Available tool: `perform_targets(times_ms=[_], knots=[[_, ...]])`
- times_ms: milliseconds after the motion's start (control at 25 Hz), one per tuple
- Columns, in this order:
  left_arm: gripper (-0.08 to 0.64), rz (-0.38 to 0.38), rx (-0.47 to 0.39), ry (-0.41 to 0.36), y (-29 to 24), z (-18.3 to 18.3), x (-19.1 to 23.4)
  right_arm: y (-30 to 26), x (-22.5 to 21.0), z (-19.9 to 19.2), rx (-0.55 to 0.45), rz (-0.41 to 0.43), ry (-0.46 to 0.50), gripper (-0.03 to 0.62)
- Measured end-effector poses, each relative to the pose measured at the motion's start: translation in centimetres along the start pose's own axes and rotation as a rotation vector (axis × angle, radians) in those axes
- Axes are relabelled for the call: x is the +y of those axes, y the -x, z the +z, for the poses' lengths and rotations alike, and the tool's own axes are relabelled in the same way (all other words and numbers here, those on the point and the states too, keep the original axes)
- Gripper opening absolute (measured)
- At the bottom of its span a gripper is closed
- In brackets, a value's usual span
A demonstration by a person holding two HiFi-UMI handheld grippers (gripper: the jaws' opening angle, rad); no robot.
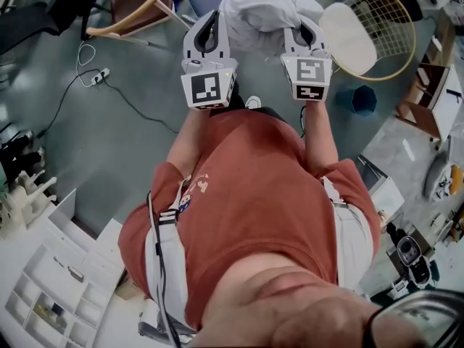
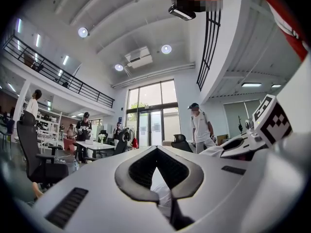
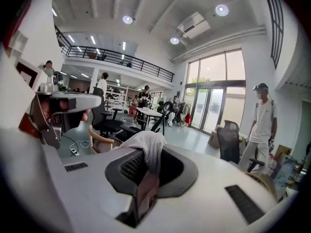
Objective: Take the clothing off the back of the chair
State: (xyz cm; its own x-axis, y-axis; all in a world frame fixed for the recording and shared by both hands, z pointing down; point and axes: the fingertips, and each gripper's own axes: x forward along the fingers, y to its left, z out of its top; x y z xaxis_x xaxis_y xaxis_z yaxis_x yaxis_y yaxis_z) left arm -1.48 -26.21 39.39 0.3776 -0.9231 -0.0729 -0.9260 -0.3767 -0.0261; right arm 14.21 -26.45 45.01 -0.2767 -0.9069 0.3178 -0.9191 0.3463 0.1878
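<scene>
A bunched white piece of clothing [image 1: 264, 11] hangs in the air in front of me, held up between both grippers. My left gripper [image 1: 209, 19] bites its left edge, and white cloth [image 2: 161, 191] shows pinched between the shut jaws. On the garment's right edge my right gripper [image 1: 305, 26] is shut, with a fold of the cloth [image 3: 148, 152] draped out over the jaws. A wooden chair [image 1: 138, 9] stands on the floor to the far left, and it also shows in the right gripper view as the wooden chair [image 3: 98, 140]. Nothing hangs on the part of its frame that I see.
A round wire chair [image 1: 395, 27] with a white cushion [image 1: 346, 36] stands at the far right. A cable and power strip [image 1: 98, 75] lie on the floor at left. White shelving [image 1: 43, 296] is near left, boxes [image 1: 435, 93] at right. A person in white [image 2: 200, 127] stands ahead beside office chairs.
</scene>
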Motion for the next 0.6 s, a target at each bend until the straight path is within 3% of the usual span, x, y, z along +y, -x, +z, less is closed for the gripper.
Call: perform_targets(times_ms=[600], knots=[[0.014,0.010,-0.099,0.009,2.4,7.4,-1.9,11.0,-6.2,10.1,-0.310,-0.169,-0.039,0.044]])
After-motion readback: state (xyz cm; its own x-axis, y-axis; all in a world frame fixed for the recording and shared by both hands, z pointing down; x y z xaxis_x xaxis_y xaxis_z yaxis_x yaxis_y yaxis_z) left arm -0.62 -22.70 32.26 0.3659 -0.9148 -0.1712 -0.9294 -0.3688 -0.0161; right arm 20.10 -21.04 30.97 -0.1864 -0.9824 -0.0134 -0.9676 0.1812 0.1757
